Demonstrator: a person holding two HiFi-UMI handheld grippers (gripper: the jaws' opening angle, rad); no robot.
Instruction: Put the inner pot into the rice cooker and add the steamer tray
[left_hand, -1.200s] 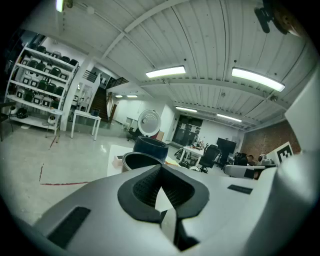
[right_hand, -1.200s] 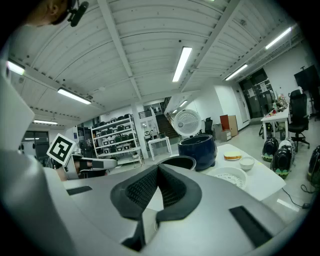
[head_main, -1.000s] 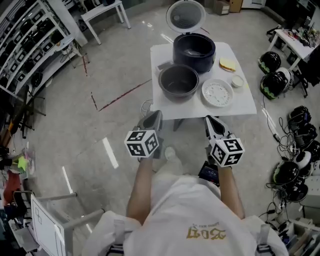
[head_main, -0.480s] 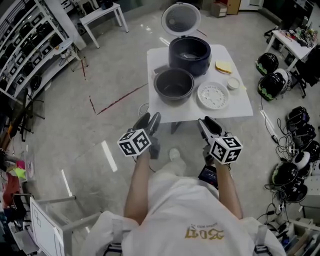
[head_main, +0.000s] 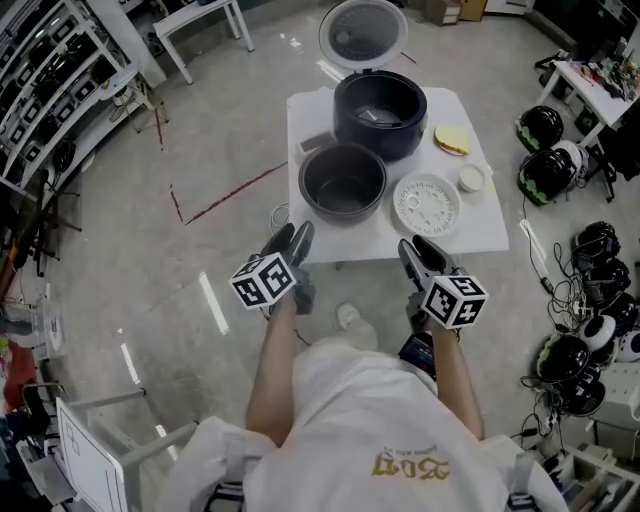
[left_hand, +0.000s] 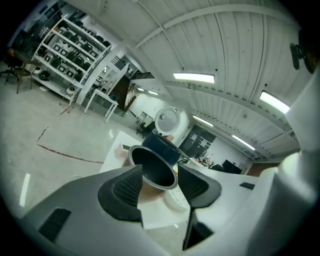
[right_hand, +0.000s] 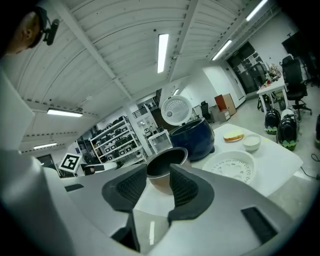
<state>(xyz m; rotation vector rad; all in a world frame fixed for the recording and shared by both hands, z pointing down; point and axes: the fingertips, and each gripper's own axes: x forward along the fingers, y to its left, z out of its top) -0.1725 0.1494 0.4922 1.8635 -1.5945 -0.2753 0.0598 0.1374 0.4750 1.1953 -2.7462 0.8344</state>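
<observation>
- Inner pot (head_main: 343, 183), centre of the frame: dark matt lining to my eye, with a thin bright metal rim.
- Rice cooker (head_main: 380, 113) above it: dark blue glossy shell; its raised lid (head_main: 363, 33) is pale with a dull grey inner plate.
- Steamer tray (head_main: 427, 203): white, smooth, plastic-looking, I'd say.
- Tabletop (head_main: 480, 225): plain white, matt.
- Floor (head_main: 200, 150), left: grey, polished, throwing back the lights.

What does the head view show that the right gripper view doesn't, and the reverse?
Head view only: the person's torso, the red floor line, and the right gripper held short of the table. Right gripper view only: ceiling lights, and its pads apart with nothing between; the jaws have just been opening. Both: the inner pot beside the open rice cooker, the steamer tray and the small bowl.
</observation>
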